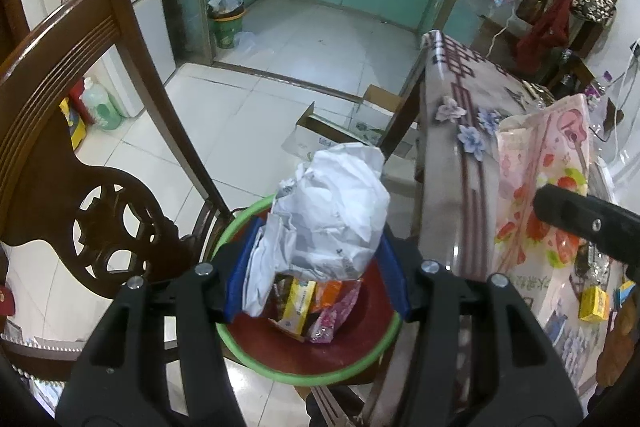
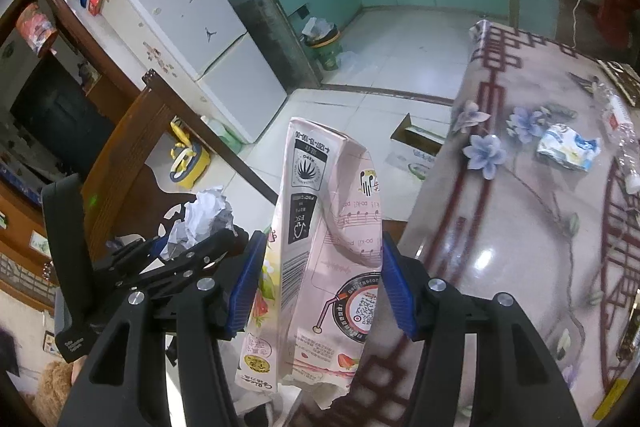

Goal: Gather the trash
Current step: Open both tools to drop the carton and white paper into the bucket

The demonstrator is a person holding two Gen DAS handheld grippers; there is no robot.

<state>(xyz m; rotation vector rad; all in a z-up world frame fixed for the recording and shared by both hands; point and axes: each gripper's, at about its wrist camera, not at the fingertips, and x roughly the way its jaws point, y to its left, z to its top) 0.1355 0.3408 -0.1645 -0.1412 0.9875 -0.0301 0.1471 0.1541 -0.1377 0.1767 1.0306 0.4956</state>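
My left gripper point(image 1: 318, 267) is shut on a crumpled ball of white paper point(image 1: 332, 211), its blue pads pressed against both sides. Right under it sits a red bin with a green rim point(image 1: 360, 367), with a yellow box and colourful wrappers inside. In the right wrist view my right gripper point(image 2: 318, 279) is shut on a flattened pink milk carton point(image 2: 320, 247), held upright beside the table edge. The same pink carton point(image 1: 540, 187) shows at the right of the left wrist view. The left gripper with its paper ball point(image 2: 204, 215) appears to the left of the carton.
A carved wooden chair point(image 1: 80, 155) stands left of the bin. The flower-patterned table point(image 2: 520, 207) fills the right, with a crushed blue-white carton point(image 2: 568, 147) and a yellow box point(image 1: 594, 303) on it. An open cardboard box point(image 1: 340, 131) lies on the tiled floor; a green bin point(image 1: 226, 23) stands by the kitchen doorway.
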